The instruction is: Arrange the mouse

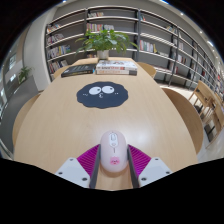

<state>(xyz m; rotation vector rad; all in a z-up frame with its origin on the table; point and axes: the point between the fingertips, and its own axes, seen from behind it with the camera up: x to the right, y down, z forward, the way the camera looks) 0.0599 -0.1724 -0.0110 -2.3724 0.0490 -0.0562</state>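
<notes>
A white mouse [112, 148] with a pink mark on its back sits between my gripper's [112, 160] fingers, low over the round wooden table [60, 125]. Both magenta pads [90, 157] touch its sides, so the gripper is shut on it. A black mouse mat [103, 95] with two cartoon eyes lies on the table beyond the fingers, towards the middle.
At the table's far edge stand a stack of books [117, 66], a dark book [78, 70] and a potted plant [103, 40]. Wooden chairs [203, 102] stand to the right. Bookshelves [150, 30] line the back wall.
</notes>
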